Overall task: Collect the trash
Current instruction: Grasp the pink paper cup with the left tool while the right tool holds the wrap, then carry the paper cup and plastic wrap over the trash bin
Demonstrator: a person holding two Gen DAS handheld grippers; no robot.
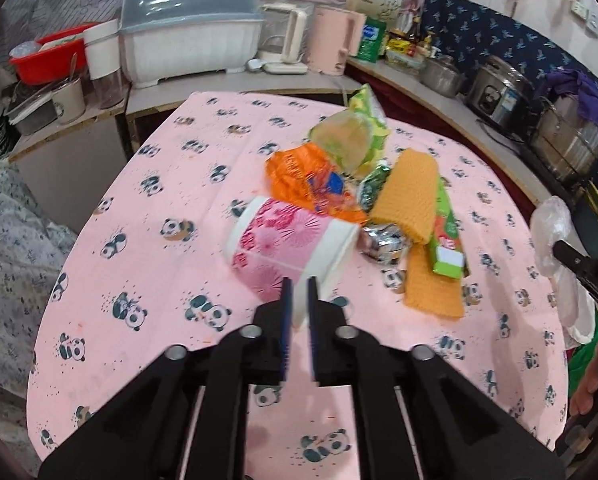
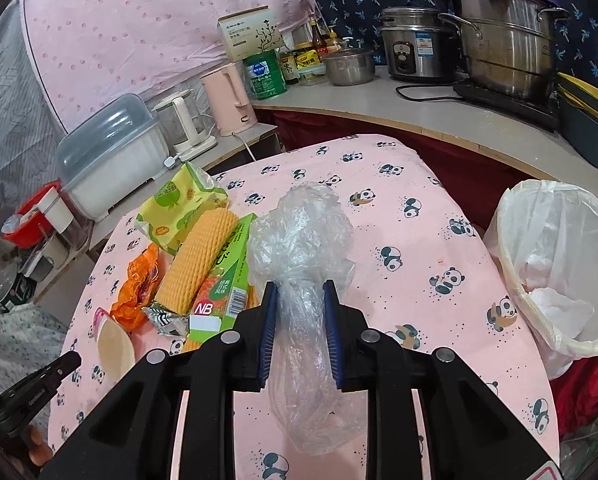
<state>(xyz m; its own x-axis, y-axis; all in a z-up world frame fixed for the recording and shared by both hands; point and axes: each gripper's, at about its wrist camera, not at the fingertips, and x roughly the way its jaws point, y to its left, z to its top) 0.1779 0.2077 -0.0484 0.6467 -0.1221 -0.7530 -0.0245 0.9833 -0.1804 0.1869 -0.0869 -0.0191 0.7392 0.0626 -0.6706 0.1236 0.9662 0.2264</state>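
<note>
The right hand-held gripper [image 2: 299,286] clamps a crumpled clear plastic bag [image 2: 303,240] between its blue pads, lifted above the desk [image 2: 419,240], presumably so it can travel to the lined waste bin [image 2: 555,264] at the desk's right edge; nothing lies in between. The left hand-held gripper [image 1: 299,284] is slightly parted and grips nothing, its tips just before a toppled pink paper cup [image 1: 287,244]. Beyond the cup, the remaining trash sits in one heap: orange wrapper [image 1: 307,180], green carton [image 1: 447,236], orange foam sleeve [image 1: 409,192] and foil scrap [image 1: 383,240], overlapping so that single pickups look awkward.
</note>
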